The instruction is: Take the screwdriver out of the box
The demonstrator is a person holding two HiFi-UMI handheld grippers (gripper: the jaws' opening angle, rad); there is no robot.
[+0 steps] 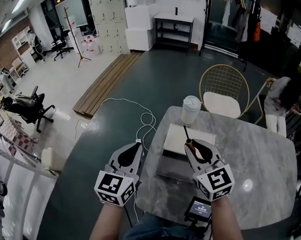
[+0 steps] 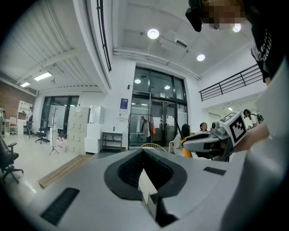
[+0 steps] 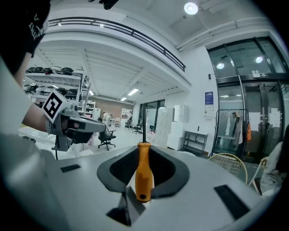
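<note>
Gripping the orange-handled screwdriver (image 3: pixel 143 173), the right gripper (image 1: pixel 190 146) hung above the open box (image 1: pixel 174 140) on the grey marble table (image 1: pixel 261 157); the left gripper (image 1: pixel 137 145), jaws together and empty, hovered off the table's edge over dark floor (image 1: pixel 163 76).

The screwdriver (image 3: pixel 143 173) has an orange handle and a black shaft. The left gripper (image 2: pixel 144 155) and right gripper (image 3: pixel 143 155) have light grey shells with black jaw pads, and each marker cube (image 1: pixel 115 187) is white with black square patterns. The table (image 1: pixel 261 152) is grey marble with pale veining and carries a white box (image 1: pixel 173 138) at its 10 o'clock and a whitish cup (image 1: pixel 190 109) at 11 o'clock; the chair (image 1: pixel 223 86) at 12 o'clock has gold wire and a white seat.
</note>
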